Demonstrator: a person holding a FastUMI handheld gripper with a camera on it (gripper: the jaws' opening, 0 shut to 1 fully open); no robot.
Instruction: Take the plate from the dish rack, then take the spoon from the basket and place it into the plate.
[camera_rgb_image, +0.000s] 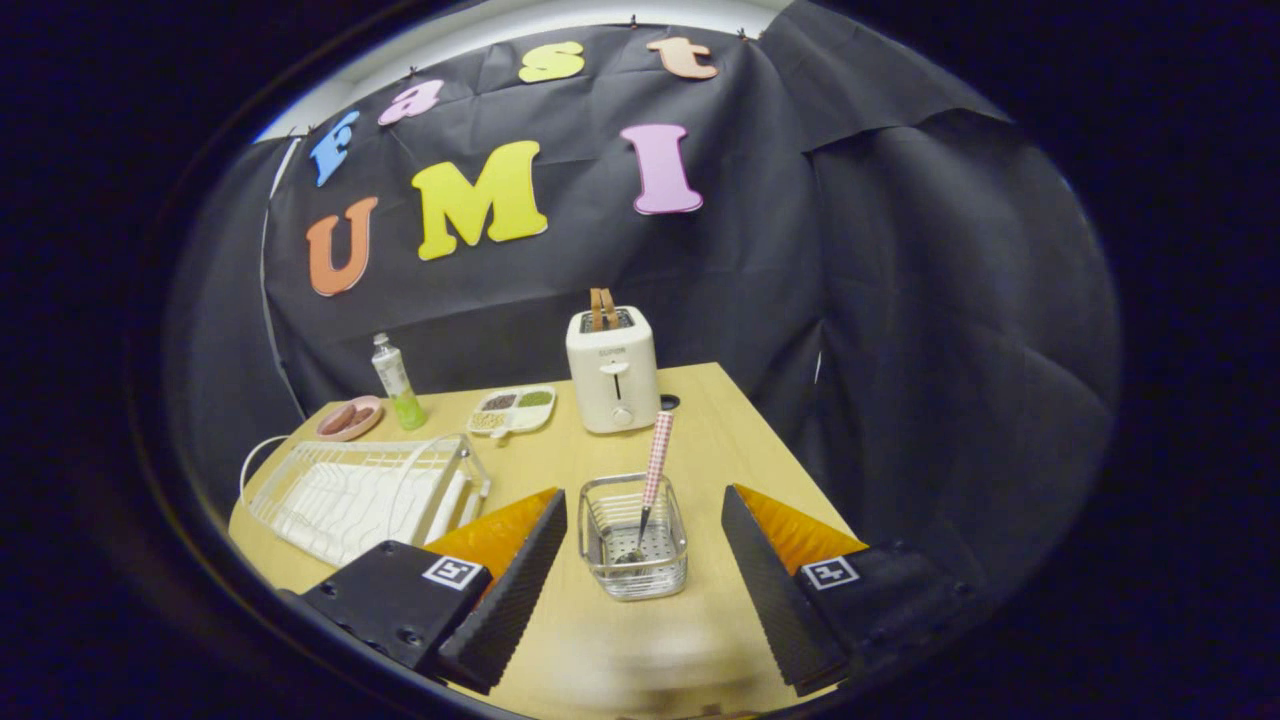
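Hand-held gripper (645, 560) spread wide, empty. Basket (634, 548) between fingers, on worktop (720, 430). Spoon (652, 478) stands bowl-down in basket, checked handle leaning up toward toaster (612, 368). Rack (365, 492) beside basket. Risk: thin tilted handle slips from pinch; fingers knock light basket over.

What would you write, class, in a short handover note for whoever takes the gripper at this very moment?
Gripper: open, holding nothing, fingers either side of the basket.
Spoon: standing handle-up in the wire basket on the table, between the fingers and just ahead.
Dish rack: beside the basket; I cannot make out a plate in it.
Done: I cannot tell whether the plate is out.
Left: check the plate, close on the spoon handle, lift it and set it in the plate.
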